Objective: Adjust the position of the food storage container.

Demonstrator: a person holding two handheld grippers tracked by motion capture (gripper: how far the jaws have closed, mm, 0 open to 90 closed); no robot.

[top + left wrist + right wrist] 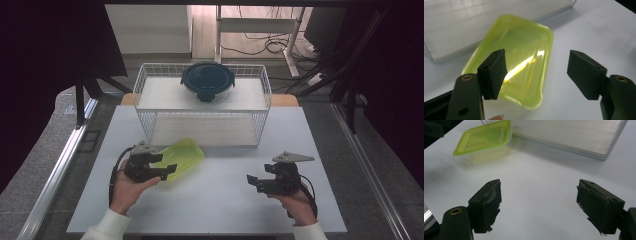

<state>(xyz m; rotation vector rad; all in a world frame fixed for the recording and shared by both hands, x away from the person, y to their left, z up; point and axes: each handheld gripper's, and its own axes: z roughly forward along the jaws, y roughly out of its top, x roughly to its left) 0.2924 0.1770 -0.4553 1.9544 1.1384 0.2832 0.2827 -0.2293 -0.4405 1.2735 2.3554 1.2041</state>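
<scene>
White tabletop (210, 190) carries a wire basket rack (202, 105) at its far side, with a dark round lidded container (207, 80) on the rack's upper shelf. Just in front of the rack, left of centre, lies a yellow-green plastic container (184, 157). Over its near end hangs the left gripper (159, 169), jaws spread, one pad above the lid and the other over bare table. Well apart to the right, the right gripper (255, 181) is spread too, with nothing between its jaws.
</scene>
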